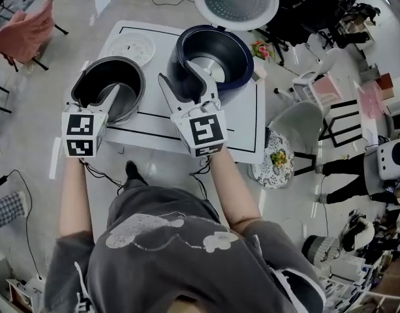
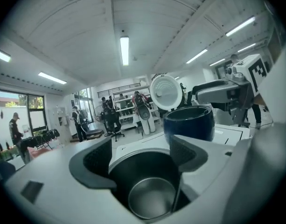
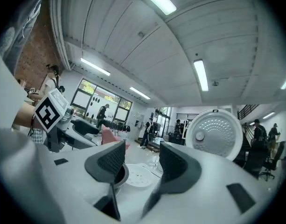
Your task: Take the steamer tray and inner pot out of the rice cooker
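Your left gripper and right gripper are released, empty. Inner pot and steamer tray sit ahead of them, outside the rice cooker; the task looks done.

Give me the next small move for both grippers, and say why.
Probably just draw both back from the table. The inner pot stands on it left of the open rice cooker, the steamer tray lies behind the pot, and the left gripper and right gripper are open, gripping nothing.
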The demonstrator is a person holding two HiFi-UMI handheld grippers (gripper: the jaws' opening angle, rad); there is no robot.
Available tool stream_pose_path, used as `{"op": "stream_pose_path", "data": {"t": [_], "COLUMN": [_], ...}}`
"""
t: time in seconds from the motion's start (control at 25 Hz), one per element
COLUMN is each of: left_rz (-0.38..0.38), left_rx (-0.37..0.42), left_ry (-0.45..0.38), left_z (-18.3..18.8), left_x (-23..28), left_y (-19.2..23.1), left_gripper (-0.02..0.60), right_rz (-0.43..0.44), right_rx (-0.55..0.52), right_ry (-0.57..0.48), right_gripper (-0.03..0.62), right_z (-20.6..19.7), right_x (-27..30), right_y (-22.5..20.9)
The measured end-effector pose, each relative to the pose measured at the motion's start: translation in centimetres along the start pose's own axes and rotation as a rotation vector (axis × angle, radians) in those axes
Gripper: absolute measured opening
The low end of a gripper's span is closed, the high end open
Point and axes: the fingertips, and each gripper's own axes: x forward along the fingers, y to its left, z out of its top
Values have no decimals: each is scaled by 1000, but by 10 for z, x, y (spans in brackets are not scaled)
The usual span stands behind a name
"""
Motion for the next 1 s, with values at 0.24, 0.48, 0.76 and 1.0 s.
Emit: {"op": "stream_pose_path", "data": {"t": [0.24,0.48,0.76,1.0], "left_rz": [24,26,111,103], "left_rx": [-9,-44,-58,-99], "left_ry": [-68,-119,-153,-92], "left_z": [24,41,54,43], "left_x": [-34,-72,-117,-152], "left_y": [-64,-120,-165,-186], "left_gripper": [380,371,79,9], "right_rz": [-108,-150,-195,-162], "right_rx": [27,58,132,230], "right_ry": [-51,-72,-66,-74], "right_gripper": [136,114,48,29], "right_z": [11,15,6,1], "right_x": [-75,-146,-217,-248], "right_y": [-32,-46,-63,-55]}}
